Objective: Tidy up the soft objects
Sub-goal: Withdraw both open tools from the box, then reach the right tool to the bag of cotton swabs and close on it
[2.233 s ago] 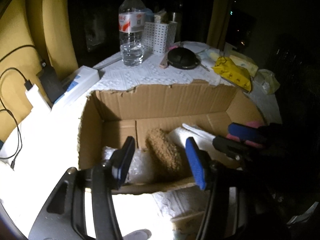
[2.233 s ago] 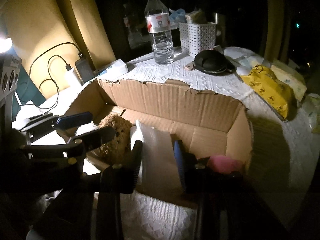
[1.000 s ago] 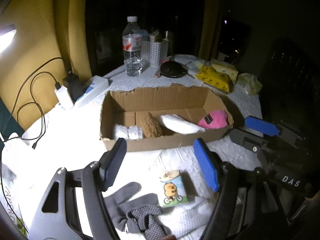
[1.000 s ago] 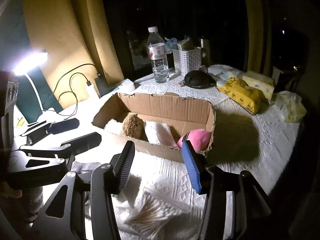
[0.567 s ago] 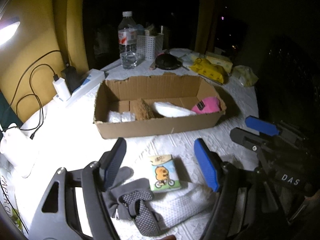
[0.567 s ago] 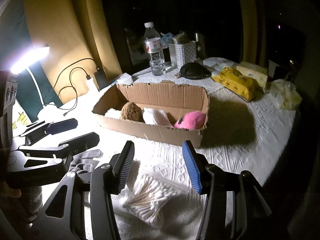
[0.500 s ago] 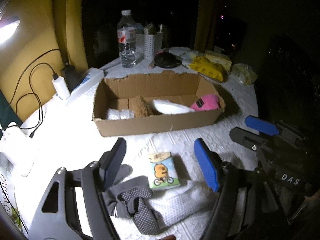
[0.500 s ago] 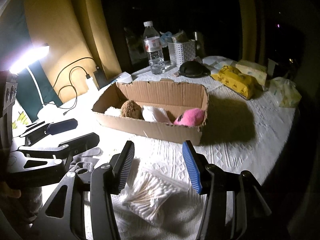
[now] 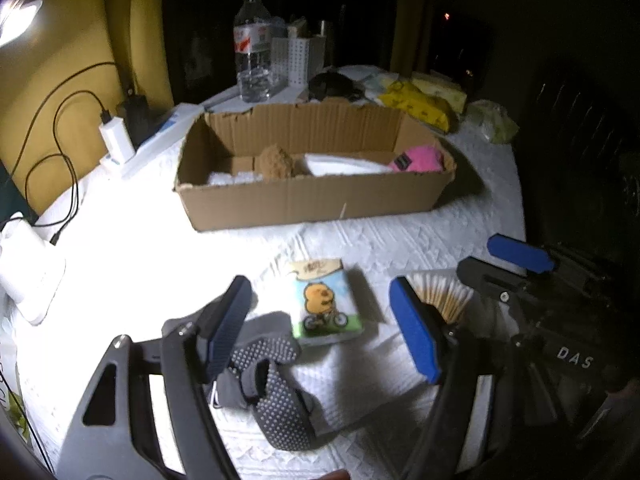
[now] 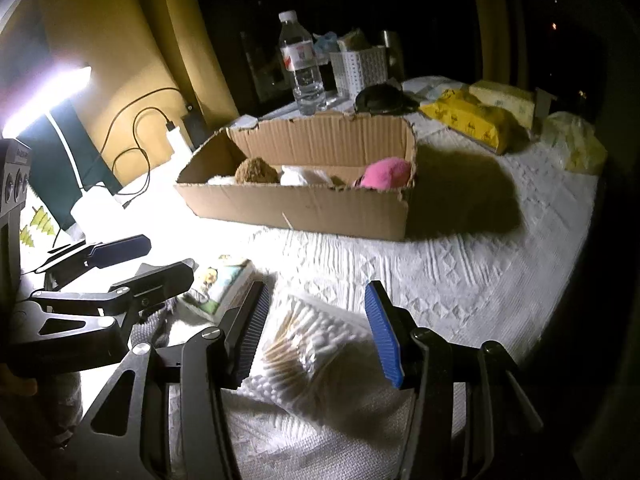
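Note:
A cardboard box [image 9: 320, 200] [image 10: 304, 208] on the white cloth holds a brown plush [image 9: 275, 162] [image 10: 256, 171], a white soft pack [image 9: 340, 164] [image 10: 304, 176] and a pink plush [image 9: 420, 159] [image 10: 386, 173]. My left gripper [image 9: 324, 328] is open and empty, above a tissue pack with a cartoon bear [image 9: 324, 300] [image 10: 220, 284] and grey dotted gloves [image 9: 264, 380]. My right gripper [image 10: 316, 332] is open and empty, above a bag of cotton swabs [image 10: 308, 344] [image 9: 440, 292].
A water bottle [image 9: 252, 48] [image 10: 304, 68], a white basket [image 9: 298, 60], a black round object [image 10: 380, 98] and yellow packs [image 10: 472, 118] stand behind the box. A power strip with chargers [image 9: 132, 140] and a lamp [image 10: 48, 96] are at left.
Both grippers have pulled back out of the box toward the near edge of the table. The tissue pack, gloves and cotton swabs have come into view under them.

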`<action>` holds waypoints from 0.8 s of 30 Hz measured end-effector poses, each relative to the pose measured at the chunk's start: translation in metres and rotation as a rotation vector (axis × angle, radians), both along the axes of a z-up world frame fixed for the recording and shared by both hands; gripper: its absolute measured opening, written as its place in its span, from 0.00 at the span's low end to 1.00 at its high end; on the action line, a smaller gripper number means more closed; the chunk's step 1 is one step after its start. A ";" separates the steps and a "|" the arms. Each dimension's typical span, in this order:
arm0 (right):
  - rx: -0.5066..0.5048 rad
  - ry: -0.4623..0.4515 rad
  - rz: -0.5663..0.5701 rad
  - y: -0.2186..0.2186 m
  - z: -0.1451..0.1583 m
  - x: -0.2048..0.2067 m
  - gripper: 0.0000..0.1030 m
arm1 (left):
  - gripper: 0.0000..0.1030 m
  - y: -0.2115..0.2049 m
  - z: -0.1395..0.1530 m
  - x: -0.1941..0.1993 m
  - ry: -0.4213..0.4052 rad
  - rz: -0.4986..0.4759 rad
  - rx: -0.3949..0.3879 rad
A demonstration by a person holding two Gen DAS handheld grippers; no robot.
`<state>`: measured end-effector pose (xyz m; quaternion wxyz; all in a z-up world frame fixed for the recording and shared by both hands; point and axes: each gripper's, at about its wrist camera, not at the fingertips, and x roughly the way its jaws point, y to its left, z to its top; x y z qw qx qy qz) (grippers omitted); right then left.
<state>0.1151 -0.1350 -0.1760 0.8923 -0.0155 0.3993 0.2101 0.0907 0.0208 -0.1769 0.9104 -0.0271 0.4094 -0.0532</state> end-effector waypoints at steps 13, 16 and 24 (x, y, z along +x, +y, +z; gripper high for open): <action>0.013 0.084 0.008 0.001 -0.030 0.004 0.52 | 0.71 -0.003 -0.026 0.003 0.056 0.005 0.018; 0.014 0.086 0.011 0.001 -0.031 0.005 0.52 | 0.71 -0.001 -0.030 0.004 0.066 0.014 0.017; 0.007 0.104 0.000 -0.005 -0.038 0.005 0.62 | 0.71 0.002 -0.033 0.010 0.068 0.017 0.019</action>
